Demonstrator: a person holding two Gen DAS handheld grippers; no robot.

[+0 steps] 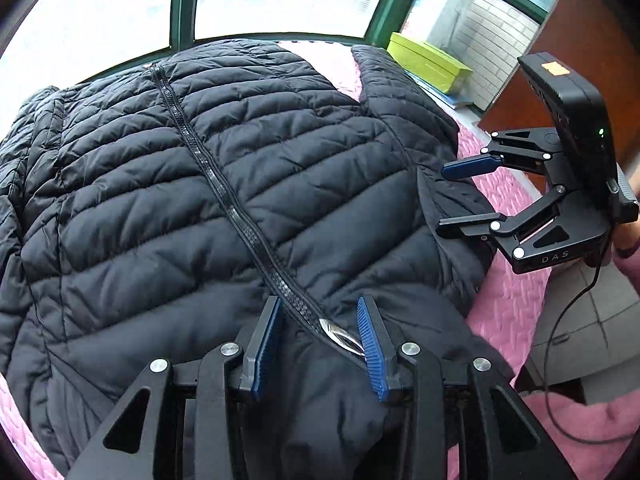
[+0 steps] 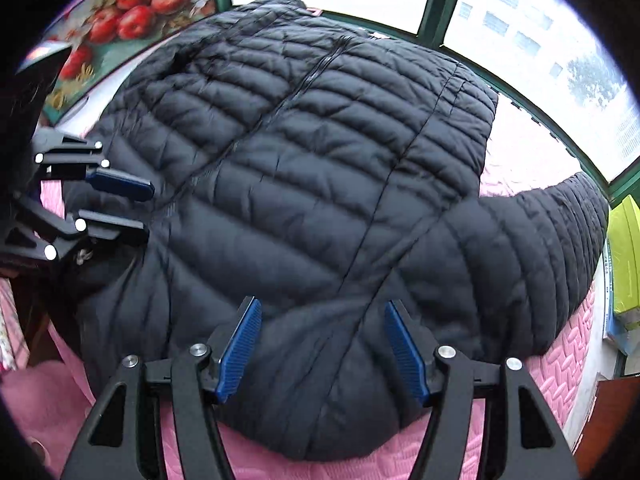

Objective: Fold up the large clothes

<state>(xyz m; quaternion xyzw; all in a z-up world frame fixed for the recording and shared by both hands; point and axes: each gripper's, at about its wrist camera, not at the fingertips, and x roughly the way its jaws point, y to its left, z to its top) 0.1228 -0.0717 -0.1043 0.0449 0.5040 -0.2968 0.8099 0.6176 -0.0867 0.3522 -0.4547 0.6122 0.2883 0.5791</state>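
A black quilted puffer jacket [image 1: 208, 184] lies front up, zipped, on a pink quilted surface [image 1: 508, 304]; it also fills the right wrist view [image 2: 312, 184]. My left gripper [image 1: 320, 312] is open, its jaws standing either side of the collar end of the zipper with its silver pull [image 1: 340, 338]. My right gripper [image 2: 322, 312] is open over the jacket's shoulder, beside the sleeve [image 2: 552, 248] that stretches right. Each gripper shows in the other's view: the right [image 1: 448, 200] at the shoulder's edge, the left [image 2: 144, 210] at the collar, both open.
A yellow-green box [image 1: 428, 60] sits at the far right by the green-framed windows [image 1: 184, 4]. A fruit-print cloth [image 2: 120, 16] lies at the far left. A brown wooden panel [image 1: 580, 48] stands to the right, and a cable [image 1: 560, 344] hangs from the right gripper.
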